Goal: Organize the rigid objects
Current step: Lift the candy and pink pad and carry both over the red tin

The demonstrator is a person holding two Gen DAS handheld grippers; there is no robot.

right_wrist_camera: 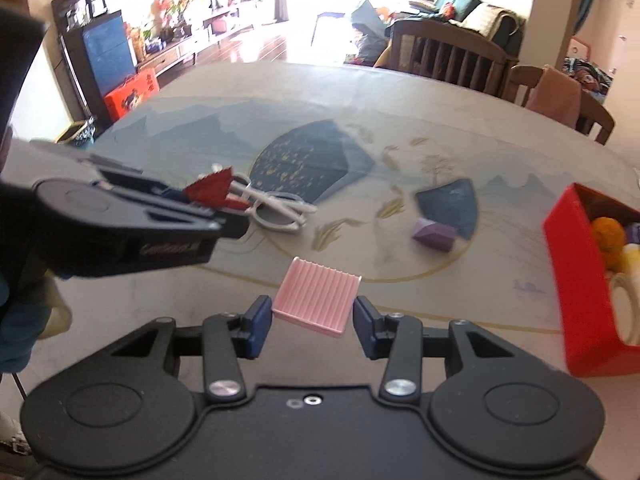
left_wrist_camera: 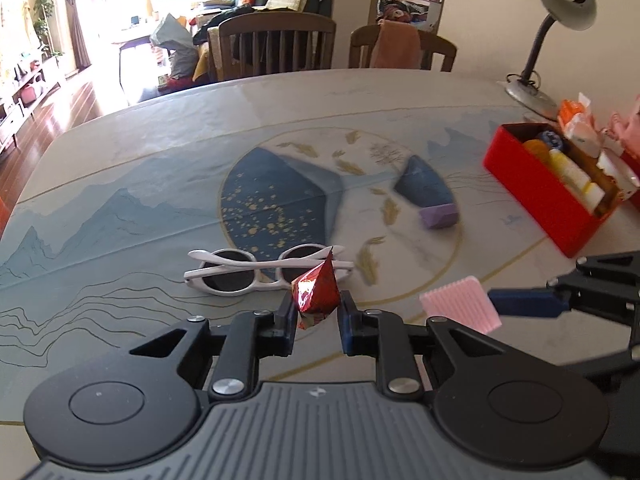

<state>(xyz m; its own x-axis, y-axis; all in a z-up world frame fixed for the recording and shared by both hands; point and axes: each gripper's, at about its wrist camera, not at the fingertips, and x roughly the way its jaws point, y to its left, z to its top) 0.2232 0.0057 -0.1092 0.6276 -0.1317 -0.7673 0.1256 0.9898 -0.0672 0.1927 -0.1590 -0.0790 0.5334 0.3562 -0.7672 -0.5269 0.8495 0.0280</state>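
Above the painted table (left_wrist_camera: 120, 168), the left gripper (left_wrist_camera: 318, 312) clenched a red foil-wrapped pyramid sweet (left_wrist_camera: 316, 292) and the right gripper (right_wrist_camera: 313, 318) a pink ribbed square tile (right_wrist_camera: 316, 304); carriage step, next probably depositing both in the red open box (right_wrist_camera: 576, 280).

Only one piece of lettering shows. In the right wrist view, the black side of the left hand-held gripper (right_wrist_camera: 218, 200) carries a line of small pale embossed letters (blurred, perhaps beginning with "G"), too soft to read for certain. The orange-red box (right_wrist_camera: 130, 96) on the floor beyond the desk bears gold characters, too small to make out. No other readable text shows.
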